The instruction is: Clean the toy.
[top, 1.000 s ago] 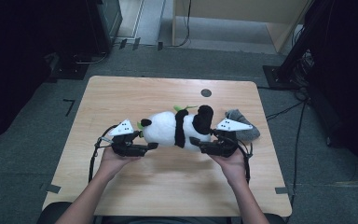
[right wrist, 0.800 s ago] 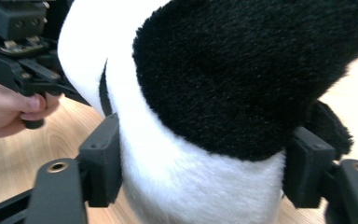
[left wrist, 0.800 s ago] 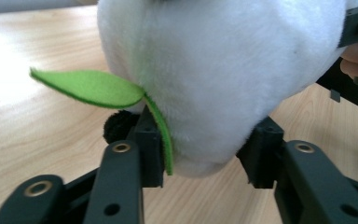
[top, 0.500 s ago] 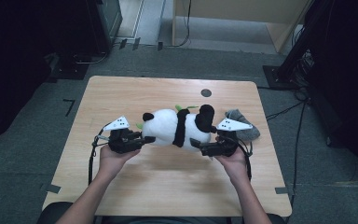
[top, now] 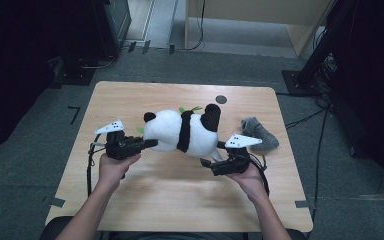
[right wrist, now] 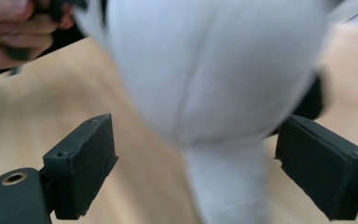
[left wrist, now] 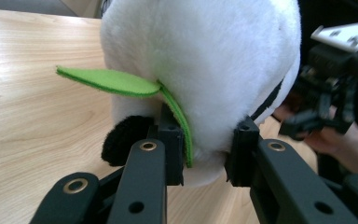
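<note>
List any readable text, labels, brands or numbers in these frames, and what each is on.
None readable.
Panda plush: no tag or print visible.
Left gripper, right gripper: no markings visible.
Grey cloth, table: no lettering; dark round mark is no sign.

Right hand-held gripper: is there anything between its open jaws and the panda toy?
Nothing visible is in the way. The right hand-held gripper is open with its jaws either side of the panda toy, and between them there is just the white plush. The grey sock lies apart, to the side.
</note>
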Available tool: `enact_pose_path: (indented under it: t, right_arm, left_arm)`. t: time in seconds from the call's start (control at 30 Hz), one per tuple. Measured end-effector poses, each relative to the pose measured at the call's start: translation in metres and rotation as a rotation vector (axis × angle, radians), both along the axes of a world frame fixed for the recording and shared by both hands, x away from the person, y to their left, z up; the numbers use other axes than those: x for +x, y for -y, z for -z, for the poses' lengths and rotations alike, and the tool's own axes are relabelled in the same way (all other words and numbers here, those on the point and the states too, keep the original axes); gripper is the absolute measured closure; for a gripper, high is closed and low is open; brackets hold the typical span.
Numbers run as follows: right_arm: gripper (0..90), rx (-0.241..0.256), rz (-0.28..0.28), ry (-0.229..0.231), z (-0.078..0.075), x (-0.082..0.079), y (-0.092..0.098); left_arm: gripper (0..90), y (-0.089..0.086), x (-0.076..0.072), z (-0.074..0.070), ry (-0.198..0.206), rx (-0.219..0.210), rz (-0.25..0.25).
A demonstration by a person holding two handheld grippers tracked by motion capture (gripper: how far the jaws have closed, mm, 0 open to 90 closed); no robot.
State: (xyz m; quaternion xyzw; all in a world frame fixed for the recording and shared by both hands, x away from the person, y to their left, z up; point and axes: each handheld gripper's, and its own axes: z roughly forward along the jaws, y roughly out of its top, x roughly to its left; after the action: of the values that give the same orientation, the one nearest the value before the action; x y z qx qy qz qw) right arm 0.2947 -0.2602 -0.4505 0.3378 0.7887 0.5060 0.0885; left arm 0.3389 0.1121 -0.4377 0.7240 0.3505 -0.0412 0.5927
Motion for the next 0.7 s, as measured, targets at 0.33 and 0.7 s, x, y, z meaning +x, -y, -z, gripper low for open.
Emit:
enact_pose_path:
  t: [0.33, 0.7]
  right_arm:
    - [51.6, -0.126, 0.075, 0.014, 0.003, -0.004, -0.005]
    - [52.0, 0.024, 0.081, -0.05, -0.005, 0.001, 0.011]
  left_arm:
    - [64.9, 0.01, 0.003, 0.011, -0.045, 0.049, -0.011]
    - [39.0, 0.019, -0.002, 0.016, 0.075, 0.212, 0.006]
